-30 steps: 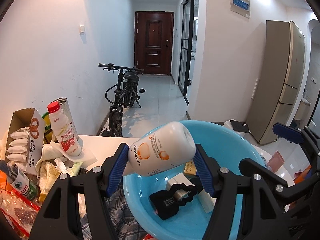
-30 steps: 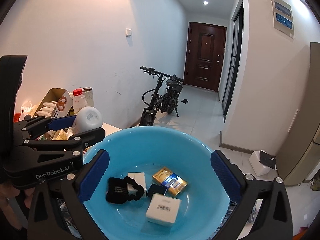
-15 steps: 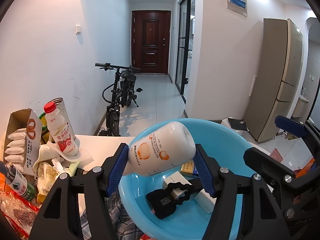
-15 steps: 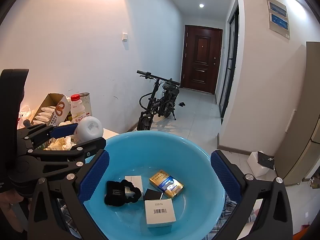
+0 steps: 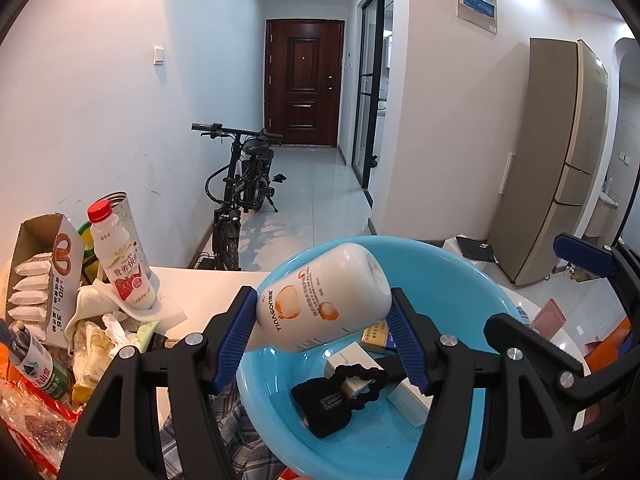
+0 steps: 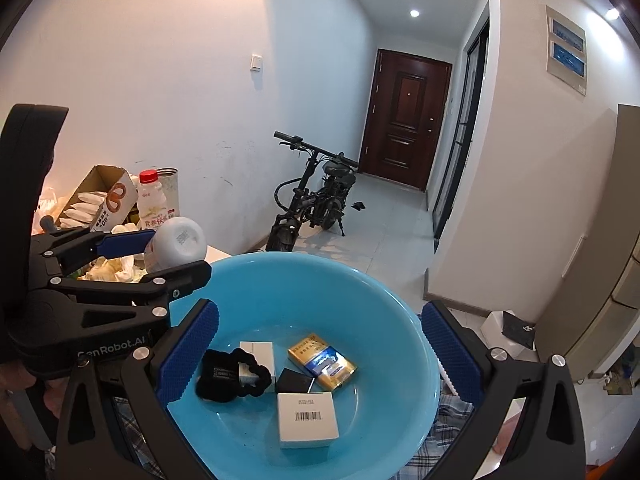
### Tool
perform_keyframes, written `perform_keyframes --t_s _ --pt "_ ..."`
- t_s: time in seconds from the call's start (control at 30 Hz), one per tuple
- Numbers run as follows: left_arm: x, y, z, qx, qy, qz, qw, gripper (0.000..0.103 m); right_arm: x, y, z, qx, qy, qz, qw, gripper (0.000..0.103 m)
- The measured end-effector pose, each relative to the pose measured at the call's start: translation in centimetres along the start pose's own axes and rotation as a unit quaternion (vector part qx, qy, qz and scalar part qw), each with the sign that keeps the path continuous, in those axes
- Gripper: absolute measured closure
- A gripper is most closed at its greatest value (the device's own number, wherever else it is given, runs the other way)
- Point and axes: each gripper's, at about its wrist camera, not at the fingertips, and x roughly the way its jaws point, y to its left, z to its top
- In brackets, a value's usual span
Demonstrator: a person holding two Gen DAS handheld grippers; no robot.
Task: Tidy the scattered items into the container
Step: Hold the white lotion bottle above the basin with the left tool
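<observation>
My left gripper (image 5: 322, 338) is shut on a white bottle (image 5: 324, 298) with orange print and holds it tilted above the near-left rim of the blue basin (image 5: 476, 284). The bottle also shows in the right wrist view (image 6: 178, 242), left of the basin (image 6: 320, 276). My right gripper (image 6: 318, 354) is open and empty, with its fingers on either side of the basin. In the basin lie a black scrunchie (image 6: 230, 376), a gold cigarette pack (image 6: 322, 364), a white barcode box (image 6: 307, 420), another white box (image 6: 258, 356) and a small black box (image 6: 294, 380).
On the white table at the left stand a red-capped milk drink bottle (image 5: 120, 256), an open carton of white packets (image 5: 36, 280), crumpled wrappers (image 5: 100, 332) and a green bottle (image 5: 38, 364). A plaid cloth (image 5: 224, 428) lies under the basin. A bicycle (image 5: 244, 192) stands in the hallway beyond.
Both grippers have drawn slightly back and up, so the basin sits lower in view. The left gripper still holds the white bottle over the basin's left rim.
</observation>
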Motion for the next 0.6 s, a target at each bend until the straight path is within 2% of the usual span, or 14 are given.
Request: perform_keyframes --t_s 0.6 --pt "-0.19 0.11 0.04 -0.001 -0.002 0.005 1.0000 0.039 -0.35 -0.15 0.01 0.008 0.004 0.001 1.000 0.000"
